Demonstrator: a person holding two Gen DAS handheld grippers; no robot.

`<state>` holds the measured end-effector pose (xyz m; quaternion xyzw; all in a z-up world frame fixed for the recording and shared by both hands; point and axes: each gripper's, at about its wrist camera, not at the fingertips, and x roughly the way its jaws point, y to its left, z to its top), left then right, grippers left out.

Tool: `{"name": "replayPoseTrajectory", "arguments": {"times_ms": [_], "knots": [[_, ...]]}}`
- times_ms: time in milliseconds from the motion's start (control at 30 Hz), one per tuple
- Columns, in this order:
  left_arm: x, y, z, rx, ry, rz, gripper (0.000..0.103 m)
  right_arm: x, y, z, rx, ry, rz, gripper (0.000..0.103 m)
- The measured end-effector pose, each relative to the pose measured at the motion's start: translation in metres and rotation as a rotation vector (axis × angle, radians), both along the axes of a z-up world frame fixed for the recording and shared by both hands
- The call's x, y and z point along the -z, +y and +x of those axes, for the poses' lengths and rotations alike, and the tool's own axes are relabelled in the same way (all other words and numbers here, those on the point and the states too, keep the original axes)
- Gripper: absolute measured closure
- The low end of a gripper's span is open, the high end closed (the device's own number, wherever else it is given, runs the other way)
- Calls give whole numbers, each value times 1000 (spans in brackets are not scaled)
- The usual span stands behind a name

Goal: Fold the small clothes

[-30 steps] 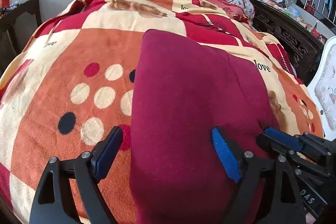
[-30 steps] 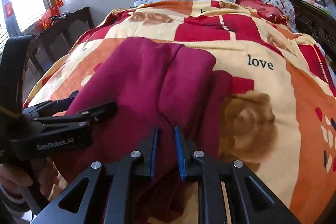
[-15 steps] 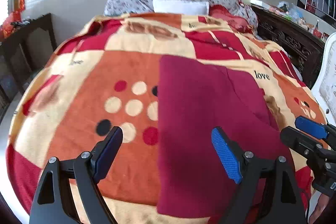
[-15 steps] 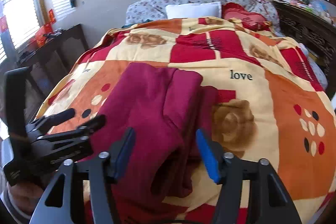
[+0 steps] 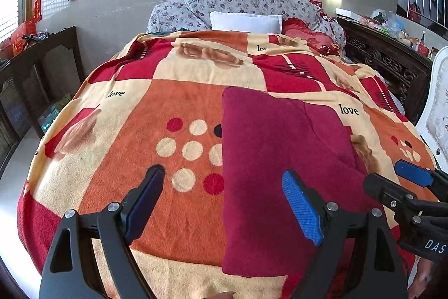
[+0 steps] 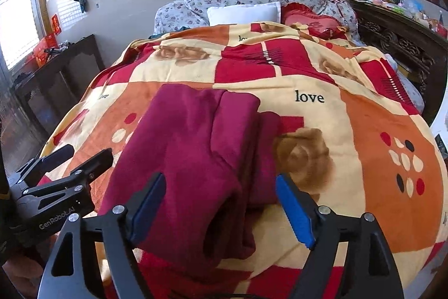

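A dark red folded garment [image 5: 274,159] lies flat on the patterned blanket [image 5: 168,102] near the bed's front edge; it also shows in the right wrist view [image 6: 196,147], with an open sleeve or leg end toward me. My left gripper [image 5: 224,201] is open and empty, raised above the garment's front left part. My right gripper [image 6: 221,203] is open and empty, raised above the garment's near end. The right gripper shows at the right of the left wrist view [image 5: 406,187], and the left gripper at the left of the right wrist view [image 6: 70,164].
Floral pillows [image 5: 246,2] and a white pillow [image 5: 246,21] lie at the bed's head. A dark wooden cabinet [image 5: 36,66] stands to the left, a carved dark sideboard [image 5: 392,60] and a white chair [image 5: 436,108] to the right.
Both grippers pulled back and up from the garment. The right gripper, shut on the cloth a second ago, opened and let it go. The left stayed open.
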<state>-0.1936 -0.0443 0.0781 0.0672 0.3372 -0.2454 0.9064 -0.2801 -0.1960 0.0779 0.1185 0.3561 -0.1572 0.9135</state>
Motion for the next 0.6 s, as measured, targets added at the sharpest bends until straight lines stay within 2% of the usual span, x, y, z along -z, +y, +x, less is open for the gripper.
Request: {"name": "replayPoseTrajectory", "arguments": {"times_ms": [600], "knots": [[3,-2,1,0,7,7,17,5,-3,3,2,13,11,12]]}}
